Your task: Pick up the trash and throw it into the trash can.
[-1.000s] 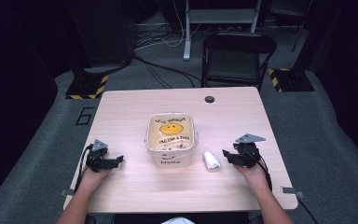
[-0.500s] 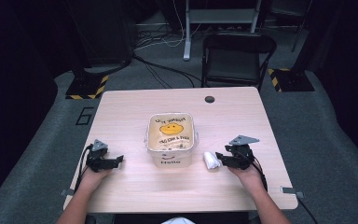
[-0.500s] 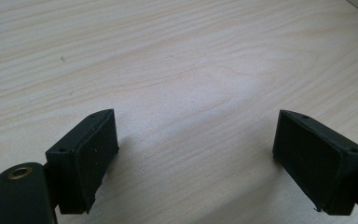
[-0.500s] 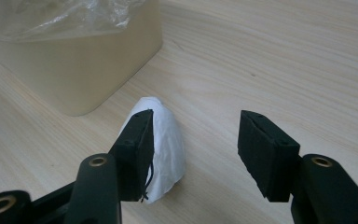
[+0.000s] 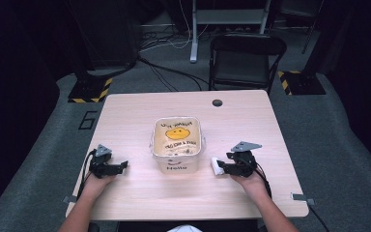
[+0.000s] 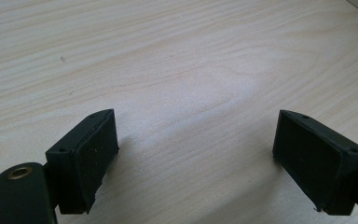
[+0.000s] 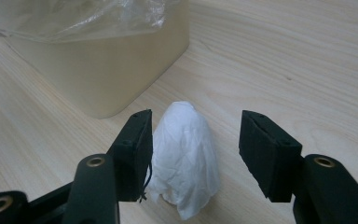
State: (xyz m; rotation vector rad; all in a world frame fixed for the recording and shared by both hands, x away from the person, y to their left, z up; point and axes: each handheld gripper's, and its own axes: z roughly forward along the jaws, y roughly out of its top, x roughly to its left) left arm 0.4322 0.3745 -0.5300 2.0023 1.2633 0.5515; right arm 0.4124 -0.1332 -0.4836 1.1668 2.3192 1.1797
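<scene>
Left of the cream plastic bin lined with a clear bag [image 5: 177, 143], the left gripper [image 6: 193, 154] stood wide and empty. Just right of the bin lay the crumpled white paper wad [image 7: 184, 154], apparently lengthwise between the right gripper's [image 7: 193, 151] half-open jaws, unpinched and nearer that hand.

A pale wood counter [image 5: 140, 116] stands on grey carpet [image 5: 348, 145] (cables [image 5: 164, 67] trail across it). Behind it, a black folding chair [image 5: 246, 60], yellow-and-black striped bases [image 5: 89, 89] and darkness.
</scene>
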